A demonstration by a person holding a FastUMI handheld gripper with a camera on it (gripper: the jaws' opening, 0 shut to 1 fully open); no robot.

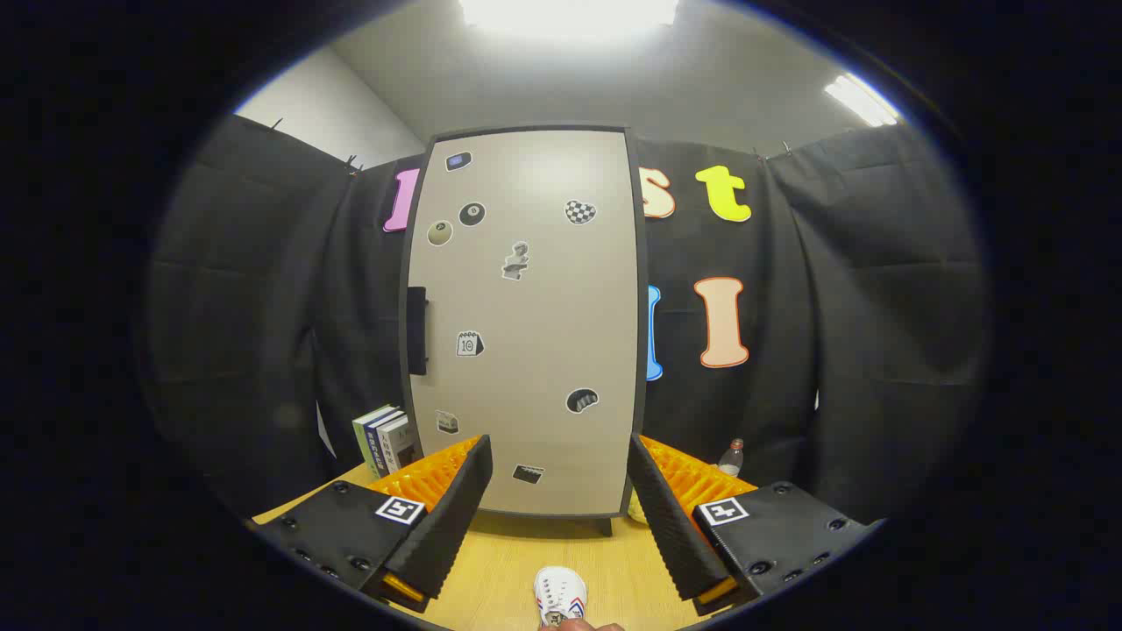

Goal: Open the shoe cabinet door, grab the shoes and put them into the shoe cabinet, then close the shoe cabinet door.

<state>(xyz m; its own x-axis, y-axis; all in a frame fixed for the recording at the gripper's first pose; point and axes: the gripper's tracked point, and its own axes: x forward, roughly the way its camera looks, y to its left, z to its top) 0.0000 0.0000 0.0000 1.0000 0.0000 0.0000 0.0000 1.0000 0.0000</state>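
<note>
Right now we are holding the gripper (558,517) with its fingers spread wide apart and nothing between them, looking straight at the shoe cabinet (526,324) standing on the wooden table (508,570). Its door (535,289), pale and dotted with stickers, is sitting flush and shut, so we are judging the first step, opening it, as not yet done. What matters for that move is the dark handle (417,329): it is lying on the door's left edge, about halfway up, running vertically, well above and to the left of our left finger, and beyond both fingertips. We are therefore expecting to need to lift and shift left, and to bring the fingers either side of that upright bar so the door can swing on the opposite, right-hand edge; which side the hinges truly sit on we cannot tell. A white shoe (561,596) is lying on the table between the fingers and nearer to us than their tips, its long axis pointing roughly towards the cabinet, with what seems to be a fingertip just touching its near end. Off to the left, beside the cabinet, a few books (383,438) are standing upright, and to the right a small bottle (732,457) is standing near the booth's cloth.
</note>
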